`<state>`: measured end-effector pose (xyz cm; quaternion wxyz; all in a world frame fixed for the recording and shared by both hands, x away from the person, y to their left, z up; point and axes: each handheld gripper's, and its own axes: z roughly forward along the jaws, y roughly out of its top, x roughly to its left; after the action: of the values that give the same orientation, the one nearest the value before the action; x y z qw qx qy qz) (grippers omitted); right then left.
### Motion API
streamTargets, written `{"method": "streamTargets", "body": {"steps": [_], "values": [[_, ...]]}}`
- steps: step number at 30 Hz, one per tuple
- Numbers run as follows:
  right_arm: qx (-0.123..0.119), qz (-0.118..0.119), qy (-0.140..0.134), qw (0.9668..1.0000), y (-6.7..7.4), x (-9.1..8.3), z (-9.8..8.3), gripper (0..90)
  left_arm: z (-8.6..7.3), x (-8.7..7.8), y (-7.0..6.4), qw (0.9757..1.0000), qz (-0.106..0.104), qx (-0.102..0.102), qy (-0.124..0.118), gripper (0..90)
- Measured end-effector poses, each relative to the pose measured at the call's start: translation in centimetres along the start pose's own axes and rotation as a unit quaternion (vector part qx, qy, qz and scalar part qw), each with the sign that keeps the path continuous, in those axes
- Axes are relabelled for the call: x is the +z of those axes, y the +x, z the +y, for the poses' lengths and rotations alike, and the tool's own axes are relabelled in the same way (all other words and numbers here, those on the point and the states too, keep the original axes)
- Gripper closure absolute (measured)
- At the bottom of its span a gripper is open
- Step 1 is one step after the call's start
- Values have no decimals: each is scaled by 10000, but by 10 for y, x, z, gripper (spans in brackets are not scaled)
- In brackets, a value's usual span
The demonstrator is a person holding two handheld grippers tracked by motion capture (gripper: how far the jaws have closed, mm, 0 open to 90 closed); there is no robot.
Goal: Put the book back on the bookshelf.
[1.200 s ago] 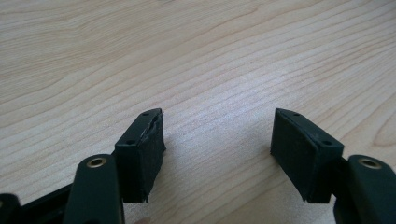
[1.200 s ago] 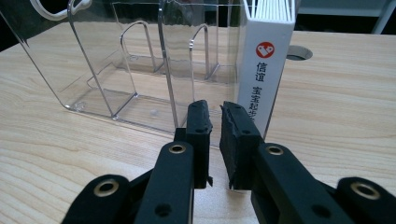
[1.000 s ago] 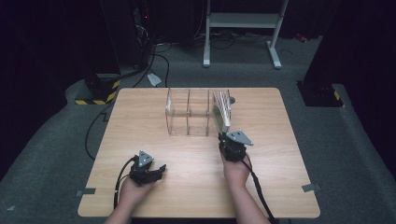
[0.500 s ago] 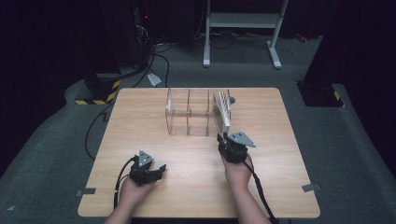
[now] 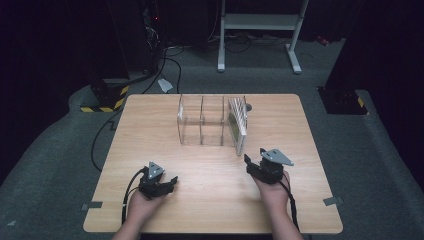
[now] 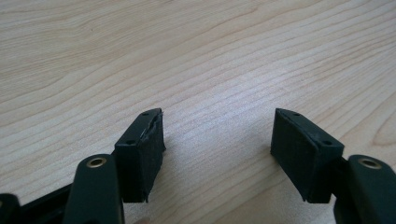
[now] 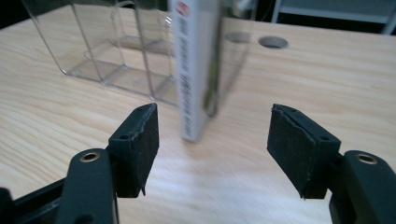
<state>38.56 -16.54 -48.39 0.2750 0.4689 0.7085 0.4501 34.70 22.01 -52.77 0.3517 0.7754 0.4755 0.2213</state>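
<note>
Box point(image 5: 238, 125): upright in rack's point(image 5: 201, 120) right-hand slot, on counter point(image 5: 210, 200). Right gripper point(image 5: 252, 164): jaws just opened, empty, drawn back since placing; box looks delivered. Left gripper point(image 5: 170, 183): jaws apart, empty, idle.

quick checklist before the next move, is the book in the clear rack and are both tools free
1. Book standing in the end compartment of the clear rack: ok.
2. Right tool has just been opening, pads off the book, nothing between them: ok.
3. Right tool drawn back clear of the book: ok.
4. Left tool open and empty over the table: ok.
5. Book fully seated against the rack's back wall: cannot tell.
</note>
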Motion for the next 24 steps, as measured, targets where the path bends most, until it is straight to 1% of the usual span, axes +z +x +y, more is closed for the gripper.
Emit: {"method": "streamTargets", "body": {"steps": [2,5,6,7,8,10,11,13,14,15,17,19,20,22,24], "values": [[67,-42,54,10000,-9,-6,-6,323,0,0,0,10000,1,-3,3,346],[40,-185,214,9996,-21,-15,-16,318,0,0,0,10000,2,-6,2,345],[67,-240,288,9993,-26,-18,-19,316,0,0,0,10000,3,-2,0,345],[150,-229,396,9988,-33,-21,-23,304,0,0,0,10000,3,-2,1,345],[197,-241,456,9985,-36,-24,-25,296,0,0,0,10000,4,-1,1,345],[259,-357,638,9970,-45,-30,-33,283,0,0,0,10000,5,-1,2,344],[258,-461,757,9957,-51,-33,-38,268,0,0,0,10000,5,-2,2,344],[333,-547,976,9932,-57,-36,-46,260,0,0,0,10000,5,-1,2,344],[311,-560,1083,9921,-61,-37,-50,250,0,0,0,10000,5,-4,4,344],[333,-586,1200,9905,-63,-37,-55,244,0,0,0,10000,6,-2,1,344],[292,-608,1492,9865,-66,-38,-60,218,0,0,0,10000,7,-1,3,343],[233,-617,1521,9862,-65,-40,-62,216,0,0,0,10000,8,3,5,343],[117,-616,1529,9863,-65,-40,-62,218,0,0,0,10000,7,3,5,342],[117,-609,1526,9863,-65,-40,-62,218,0,0,0,10000,7,2,4,342],[166,-655,1524,9860,-63,-40,-62,218,0,0,0,10000,5,-3,2,341]]}}
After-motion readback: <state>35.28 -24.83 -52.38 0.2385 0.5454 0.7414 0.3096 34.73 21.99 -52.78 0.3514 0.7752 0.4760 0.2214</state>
